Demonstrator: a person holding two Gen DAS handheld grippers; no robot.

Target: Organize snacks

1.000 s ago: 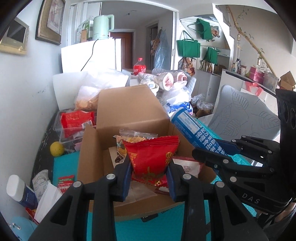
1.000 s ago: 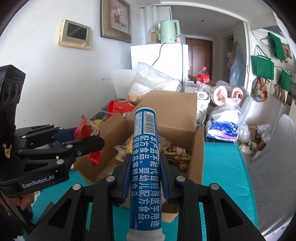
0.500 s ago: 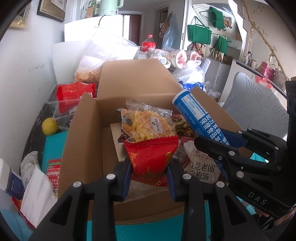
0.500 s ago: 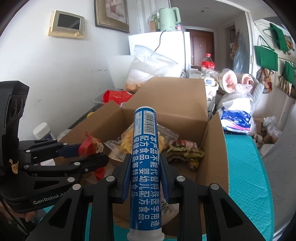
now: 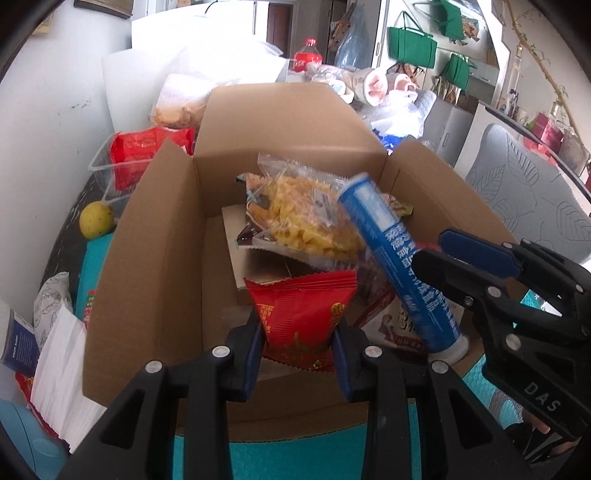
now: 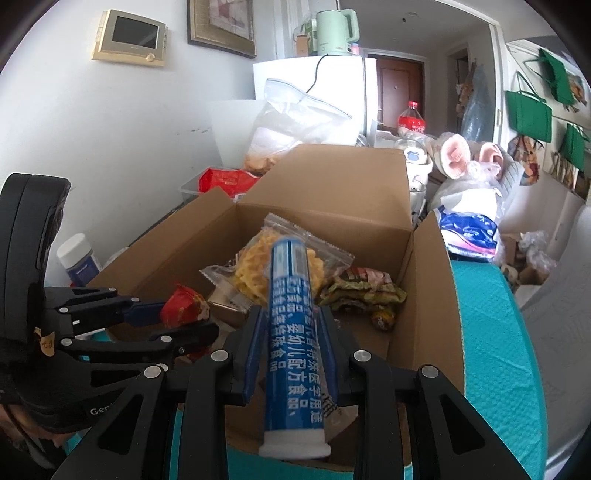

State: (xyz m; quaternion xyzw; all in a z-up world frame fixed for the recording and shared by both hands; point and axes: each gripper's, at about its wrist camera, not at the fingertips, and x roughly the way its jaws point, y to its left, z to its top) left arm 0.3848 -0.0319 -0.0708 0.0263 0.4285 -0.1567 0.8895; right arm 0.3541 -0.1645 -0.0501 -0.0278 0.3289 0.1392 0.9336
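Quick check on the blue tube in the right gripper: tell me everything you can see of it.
The blue tube is a slim cylinder with a glossy blue wrap, white Chinese print, a barcode near its far end and a white flanged cap at the near end. It lies between the fingers of the right gripper, whose jaws are opening, and tilts over the open cardboard box, its far end above the yellow snack bag.

You are working in a lived-in home, in a cluttered room beside its entry hall. At twelve o'clock a brown front door (image 6: pixel 397 94) stands past a white fridge (image 6: pixel 314 77) topped by a mint kettle (image 6: pixel 334 31). At ten o'clock a framed picture (image 6: pixel 221 26) and an intercom panel (image 6: pixel 131 37) hang on the wall. At two o'clock green tote bags (image 6: pixel 528 114) hang from hooks, with plush pig slippers (image 6: pixel 469 157) piled nearby.
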